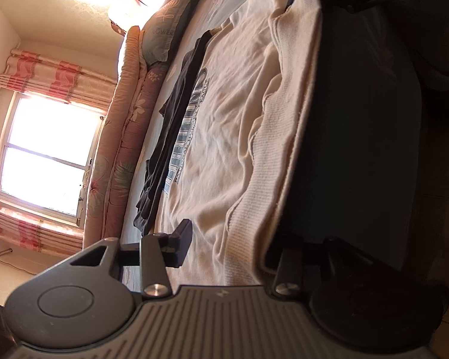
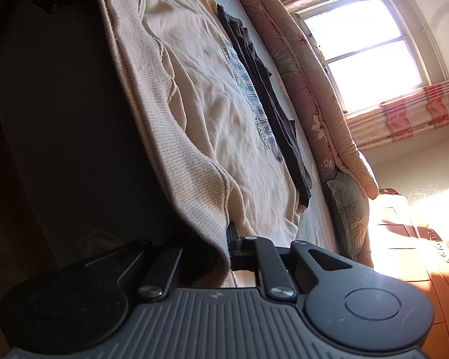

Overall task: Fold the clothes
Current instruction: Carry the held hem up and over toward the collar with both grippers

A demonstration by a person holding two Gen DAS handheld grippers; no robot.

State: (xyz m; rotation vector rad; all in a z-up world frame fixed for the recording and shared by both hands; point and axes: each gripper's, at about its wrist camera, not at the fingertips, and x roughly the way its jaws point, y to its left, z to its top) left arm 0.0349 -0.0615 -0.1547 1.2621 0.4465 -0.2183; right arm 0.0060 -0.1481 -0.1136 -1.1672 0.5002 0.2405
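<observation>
Clearly, cream sweatshirt lies wrinkled, blue lettering showing.

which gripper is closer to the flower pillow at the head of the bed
Right. The right gripper is at the end of the sweatshirt hem nearest the pillow. The left gripper is at the hem's opposite end, farther along the bed edge.

sweatshirt on bed, shirt beyond
</observation>
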